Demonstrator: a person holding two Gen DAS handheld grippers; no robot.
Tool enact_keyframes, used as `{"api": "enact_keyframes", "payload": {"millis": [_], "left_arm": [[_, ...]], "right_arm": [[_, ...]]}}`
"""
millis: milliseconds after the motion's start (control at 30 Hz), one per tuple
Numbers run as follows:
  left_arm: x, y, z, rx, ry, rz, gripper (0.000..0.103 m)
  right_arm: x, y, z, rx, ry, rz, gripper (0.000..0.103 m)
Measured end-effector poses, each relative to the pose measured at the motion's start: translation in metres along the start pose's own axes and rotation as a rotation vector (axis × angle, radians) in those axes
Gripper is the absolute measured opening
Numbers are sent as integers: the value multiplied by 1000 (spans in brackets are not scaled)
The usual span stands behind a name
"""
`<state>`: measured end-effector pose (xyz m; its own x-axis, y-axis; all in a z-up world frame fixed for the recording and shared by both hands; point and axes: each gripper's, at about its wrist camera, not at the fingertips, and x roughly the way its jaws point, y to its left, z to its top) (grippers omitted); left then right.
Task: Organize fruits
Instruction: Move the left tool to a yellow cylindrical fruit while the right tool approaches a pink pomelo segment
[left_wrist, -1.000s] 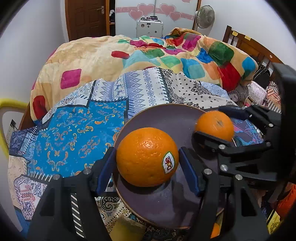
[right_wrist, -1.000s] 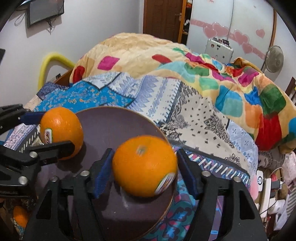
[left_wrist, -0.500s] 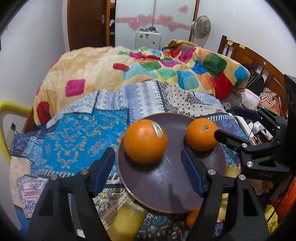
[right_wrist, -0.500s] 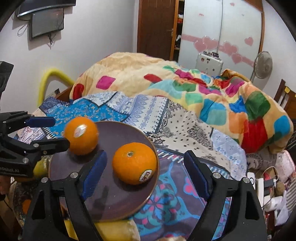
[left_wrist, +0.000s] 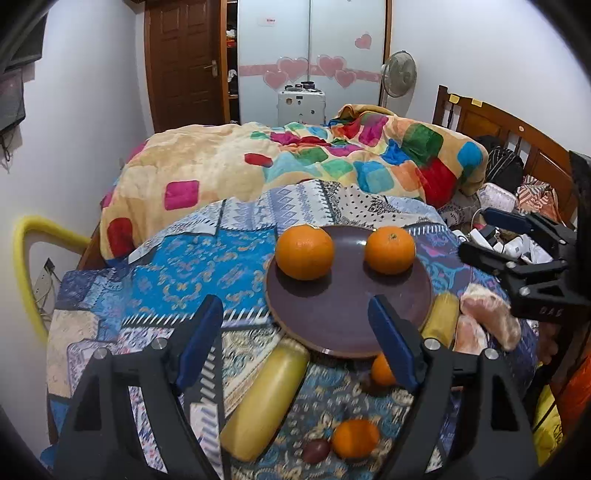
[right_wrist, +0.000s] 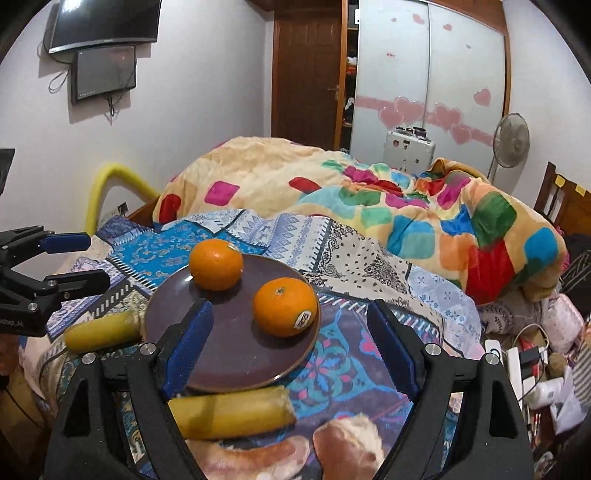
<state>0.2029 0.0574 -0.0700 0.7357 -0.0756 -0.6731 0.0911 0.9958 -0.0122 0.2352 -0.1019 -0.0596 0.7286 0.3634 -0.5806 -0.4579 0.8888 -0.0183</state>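
Left gripper (left_wrist: 295, 343): jaws spread wide and have just been opening further; nothing sits between the pads. Right gripper (right_wrist: 291, 350): jaws likewise spread, nothing pinched.

Nearest the left gripper, below and just ahead of its fingers, lie the loose fruits on the patterned bedcover (left_wrist: 173, 269): a small orange (left_wrist: 355, 438) beside a dark round fruit (left_wrist: 316, 450), possibly a plum, though blur prevents certainty. A second small orange (left_wrist: 382, 370) shows partly behind the right-hand finger, under the near rim of the plate. A yellow banana (left_wrist: 266, 398) lies between the fingers' line and the plate, its long axis running from near-left up toward the rim, roughly along the gripper's pointing direction.

Nearest the right gripper, another banana (right_wrist: 232, 411) lies directly under its jaws, long axis crosswise to the fingers, touching or just beside the near rim. A further banana (right_wrist: 101, 330) lies off to its left, nearer the left gripper.

Farther out, the brown plate (left_wrist: 347, 328) carries two large oranges (left_wrist: 304, 252) (left_wrist: 390, 250), apart from each other, on its far half.

Judgement: the plate's near half is free. The crosswise banana suits the right gripper as it lies; the left gripper would need to turn across its own.
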Motion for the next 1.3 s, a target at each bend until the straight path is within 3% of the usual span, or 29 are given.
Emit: {"api": "enact_keyframes", "payload": {"millis": [500, 633, 767, 967, 1300], "left_arm": [[14, 34, -71, -23, 103, 41, 82], [22, 38, -86, -31, 122, 35, 81], [25, 37, -94, -31, 125, 21, 71], [30, 33, -101, -21, 134, -12, 56], [25, 37, -103, -36, 125, -21, 48]], "right_arm": [[-27, 0, -72, 89, 15, -79, 88], [-24, 8, -87, 113, 46, -56, 88], [-17, 20, -95, 120, 64, -21, 88], [0, 32, -101, 112, 90, -43, 99], [4, 26, -108, 116, 140, -45, 98]]}}
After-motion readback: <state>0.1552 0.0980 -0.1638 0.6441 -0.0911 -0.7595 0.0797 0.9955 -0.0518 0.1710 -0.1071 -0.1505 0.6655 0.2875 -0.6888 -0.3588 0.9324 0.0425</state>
